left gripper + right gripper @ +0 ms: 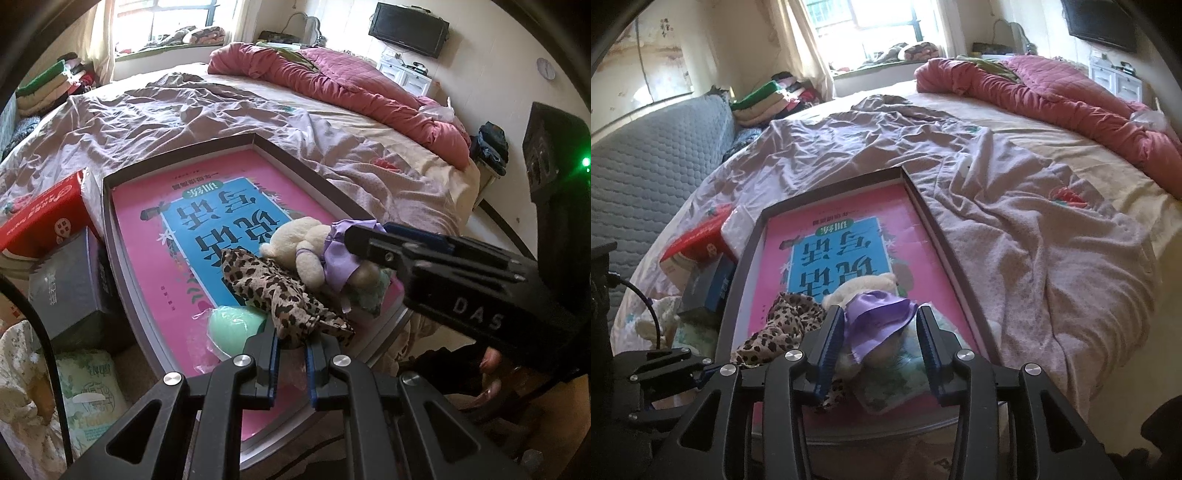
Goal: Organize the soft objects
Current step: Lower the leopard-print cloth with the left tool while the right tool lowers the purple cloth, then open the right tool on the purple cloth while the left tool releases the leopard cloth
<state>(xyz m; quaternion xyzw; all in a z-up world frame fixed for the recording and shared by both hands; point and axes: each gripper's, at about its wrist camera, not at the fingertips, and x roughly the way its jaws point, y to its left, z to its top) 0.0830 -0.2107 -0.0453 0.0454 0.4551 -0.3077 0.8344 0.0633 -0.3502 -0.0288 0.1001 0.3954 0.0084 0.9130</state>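
The plush bear (864, 291) in its purple dress lies at the near end of the flat box (925, 206), on the pink book (923, 254). The right claw (881, 339) stands open astride it, not yet gripping; it should probably close on the body, not the loose satin. Left of the bear, the left claw (291, 360) looks nearly closed around the leopard-print cloth (284, 295), though a firm hold is uncertain. Beside that cloth lies a mint sponge (234, 328). The box rests on a rumpled bed (1015, 229); a red quilt (1052, 92) lies beyond.
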